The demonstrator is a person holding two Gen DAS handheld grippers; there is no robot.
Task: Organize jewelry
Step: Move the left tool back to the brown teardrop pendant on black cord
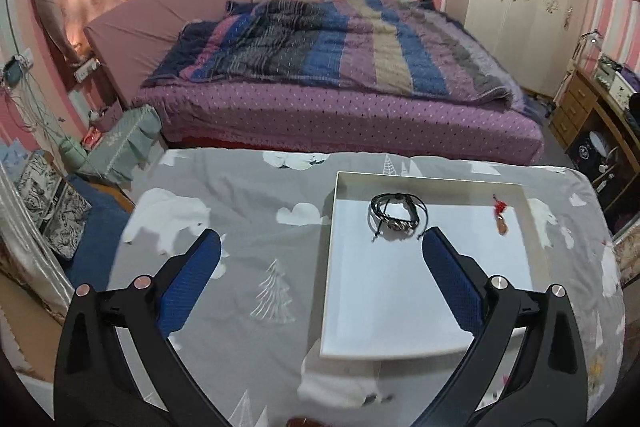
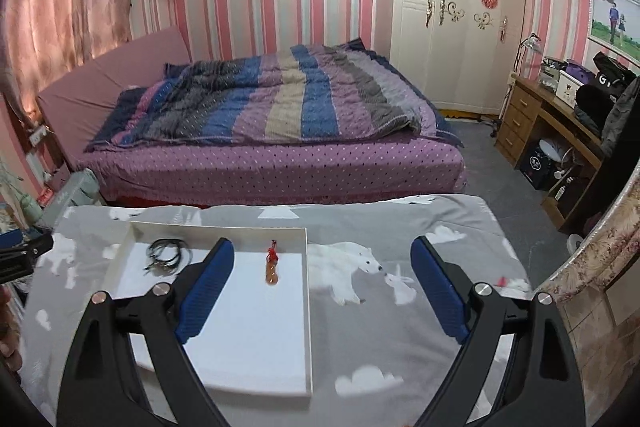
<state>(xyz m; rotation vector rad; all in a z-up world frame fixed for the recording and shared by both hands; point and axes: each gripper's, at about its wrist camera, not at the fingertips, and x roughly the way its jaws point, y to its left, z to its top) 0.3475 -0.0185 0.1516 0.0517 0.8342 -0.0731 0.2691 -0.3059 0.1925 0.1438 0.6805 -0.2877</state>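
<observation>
A white tray (image 1: 424,311) lies on a grey table cloth with polar bears. Inside it, near the far end, rests a black cord bracelet (image 1: 396,217), and to its right a small amber pendant with a red tassel (image 1: 501,217). My left gripper (image 1: 322,251) hovers above the table's near side, open wide, nothing between its blue pads. In the right wrist view the tray (image 2: 248,343) sits at the left with the bracelet (image 2: 168,257) and pendant (image 2: 272,269). My right gripper (image 2: 322,261) is open and empty above the cloth. The left gripper's tip (image 2: 24,255) shows at the left edge.
Beyond the table stands a bed (image 2: 276,131) with a striped quilt. A cream wardrobe (image 2: 452,27) and a wooden desk (image 2: 548,131) fill the right side. A small red bit (image 2: 502,281) lies on the cloth at the right. Boxes and a stool (image 1: 120,143) crowd the floor at left.
</observation>
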